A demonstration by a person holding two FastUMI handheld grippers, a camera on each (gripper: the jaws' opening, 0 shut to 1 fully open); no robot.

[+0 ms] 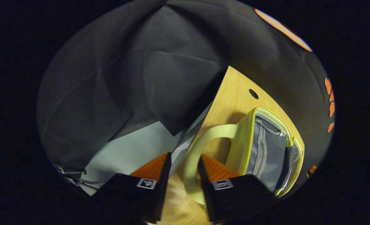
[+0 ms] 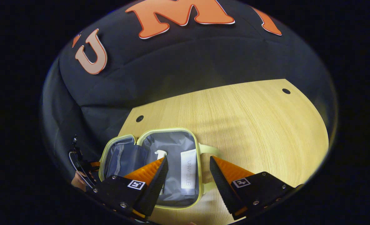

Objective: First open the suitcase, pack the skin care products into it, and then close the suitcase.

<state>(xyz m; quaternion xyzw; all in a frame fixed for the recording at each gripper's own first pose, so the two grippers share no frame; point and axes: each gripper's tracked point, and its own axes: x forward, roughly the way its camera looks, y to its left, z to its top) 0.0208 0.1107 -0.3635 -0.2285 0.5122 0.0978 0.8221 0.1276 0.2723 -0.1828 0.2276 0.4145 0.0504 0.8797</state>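
Suitcase lies open lower left on worktop, tube inside; both grippers' fingers spread, left gripper straddling handle, right gripper empty.

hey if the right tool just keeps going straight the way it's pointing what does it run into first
Probably the white tube lying in the open suitcase, which sits between the right tool and the far table. Depth is unclear, so it could pass above and reach bare wood.

Lay open on the table: suitcase, lid at left. Inside: tube right of bottle. Handle between left gripper's fingers.
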